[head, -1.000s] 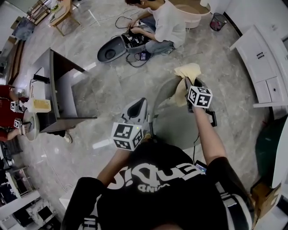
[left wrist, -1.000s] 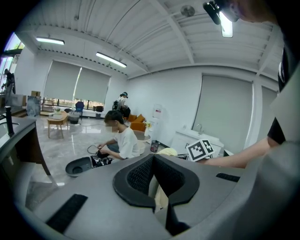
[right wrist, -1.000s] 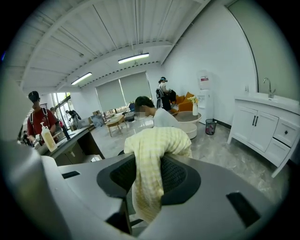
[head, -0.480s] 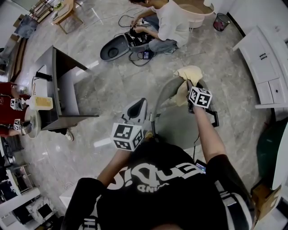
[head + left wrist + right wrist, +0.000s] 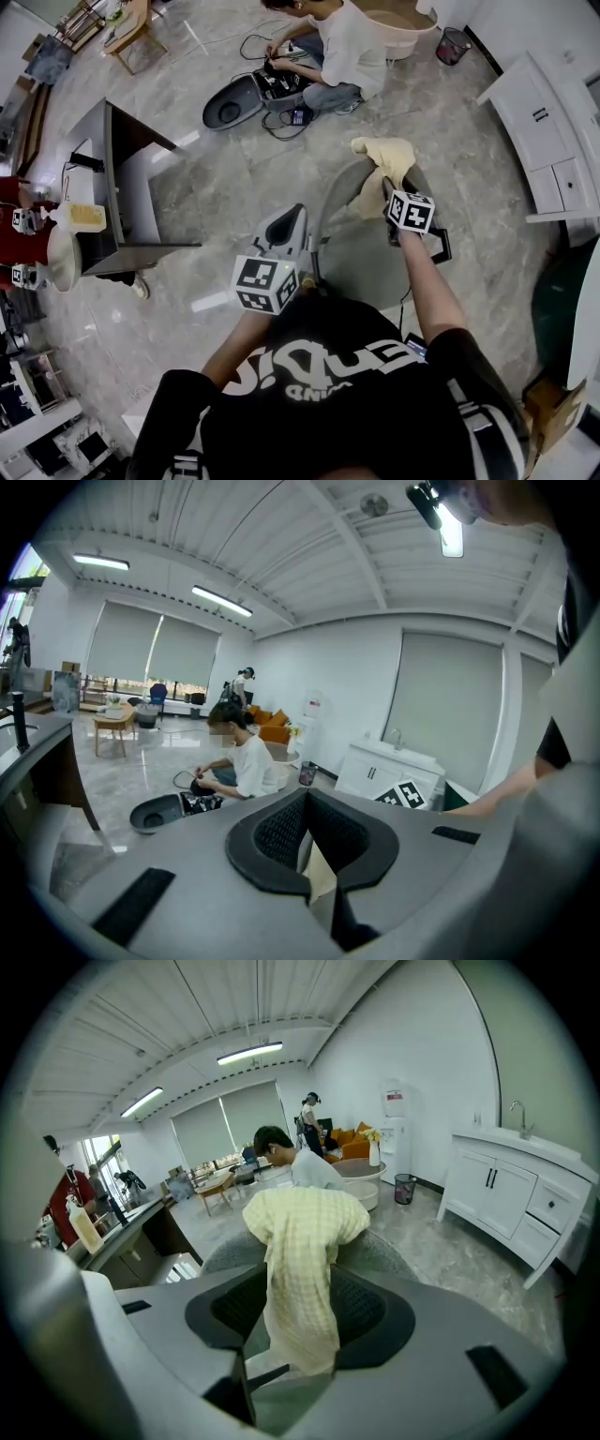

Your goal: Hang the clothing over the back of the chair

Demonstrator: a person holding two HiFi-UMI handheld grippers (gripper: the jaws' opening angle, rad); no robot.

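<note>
A pale yellow checked garment [image 5: 387, 156] lies draped over the top of the grey chair's back [image 5: 339, 193]. In the right gripper view the garment [image 5: 302, 1241] hangs down from the chair back [image 5: 389, 1258] between my jaws. My right gripper [image 5: 386, 190] is just behind the chair back and its jaws are opening. The cloth's lower end still sits loosely between them, and the pads do not press it. My left gripper [image 5: 290, 221] hovers left of the chair, shut and empty. A sliver of the garment [image 5: 322, 881] and the chair show past its jaws.
A person [image 5: 342, 52] crouches on the marble floor beyond the chair, over an open case [image 5: 246, 99] with cables. A dark desk [image 5: 120, 187] stands to the left. White cabinets [image 5: 547, 131] line the right wall, with a bin [image 5: 455, 44] near them.
The right gripper has sunk and drawn back a little toward me, and the garment now lies spread further over the chair back. The left gripper has not moved.
</note>
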